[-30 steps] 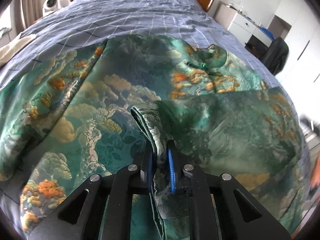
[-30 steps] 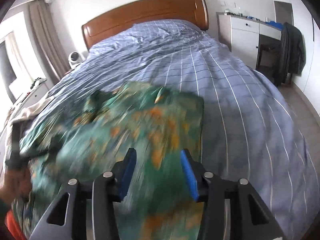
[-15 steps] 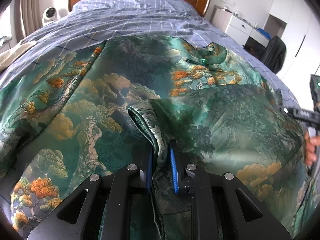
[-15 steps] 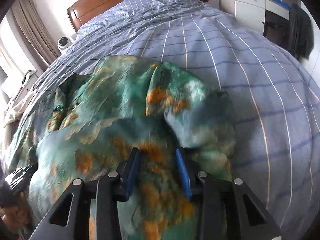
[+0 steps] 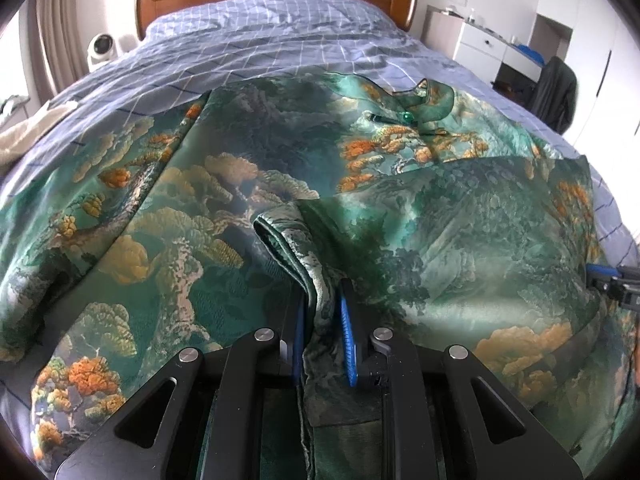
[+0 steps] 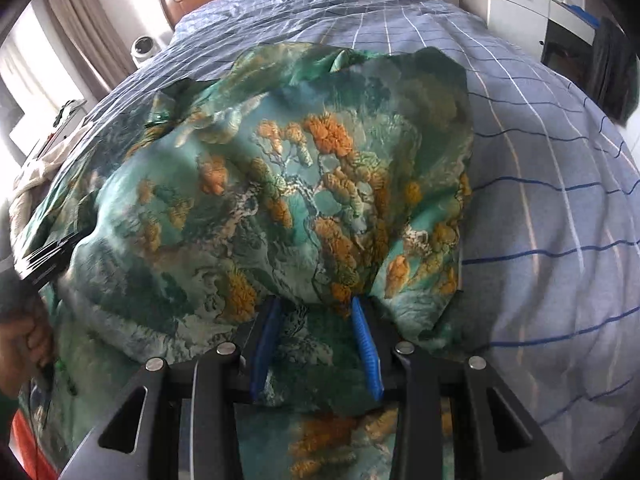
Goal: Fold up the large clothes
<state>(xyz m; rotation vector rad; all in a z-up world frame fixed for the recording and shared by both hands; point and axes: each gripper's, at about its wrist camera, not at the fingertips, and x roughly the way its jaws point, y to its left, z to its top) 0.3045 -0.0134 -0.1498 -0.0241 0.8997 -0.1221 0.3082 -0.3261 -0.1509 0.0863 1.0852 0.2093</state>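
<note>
On a blue checked bed (image 5: 280,36), a green brocade garment (image 5: 224,184) lies mid-fold, left gripper (image 5: 322,320) and right gripper (image 6: 316,332) each pinching a bunched edge; next likely laying the fold flat.

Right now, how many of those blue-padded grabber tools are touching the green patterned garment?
2. The left gripper pinches a bunched fold near the garment's middle. The right gripper has fabric between its fingers at the garment's right edge on the bed.
</note>
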